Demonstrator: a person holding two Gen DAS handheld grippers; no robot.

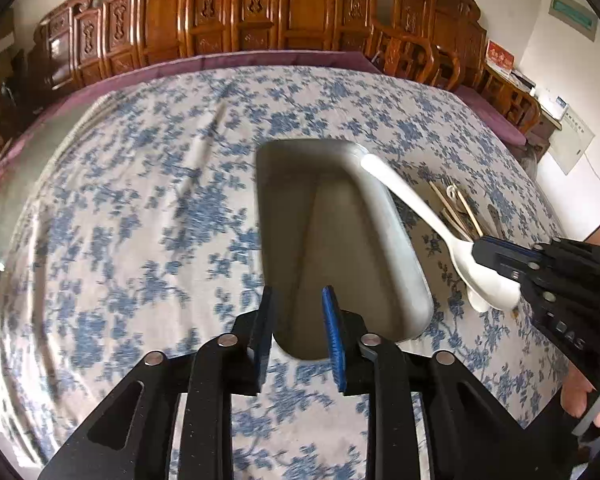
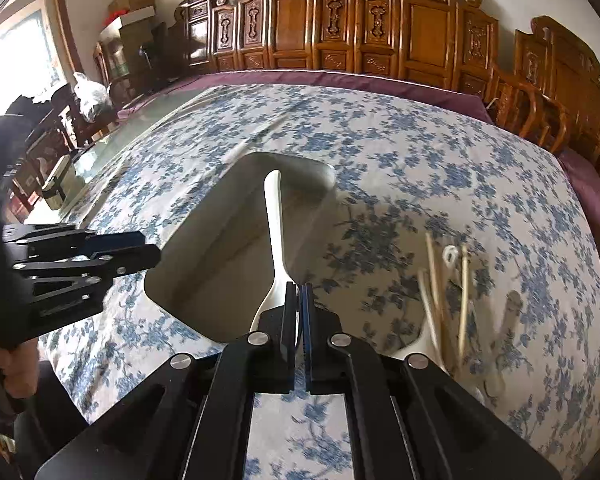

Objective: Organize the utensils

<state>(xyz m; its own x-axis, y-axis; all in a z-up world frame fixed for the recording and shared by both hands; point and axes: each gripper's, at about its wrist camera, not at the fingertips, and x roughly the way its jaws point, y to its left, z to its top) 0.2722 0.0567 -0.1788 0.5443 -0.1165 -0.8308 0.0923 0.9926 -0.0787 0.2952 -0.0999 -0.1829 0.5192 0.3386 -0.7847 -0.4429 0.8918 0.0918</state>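
Spoon point(image 1: 416, 220) is being held by its bowl in the right gripper point(image 1: 496, 266), handle reaching over the tray point(image 1: 384, 216); the left gripper point(image 1: 298, 300) is standing part open, empty. Right view: pads point(image 2: 289, 312) are being pressed onto the spoon point(image 2: 275, 236) above the tray point(image 2: 204, 216); chopsticks point(image 2: 434, 280) are lying beside.

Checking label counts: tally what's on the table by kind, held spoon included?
Tray: 1
White spoons: 2, one in the right gripper, one on the cloth
Chopsticks: 3, blurred, maybe more
Grey utensil, blurred: 1
Total: 7
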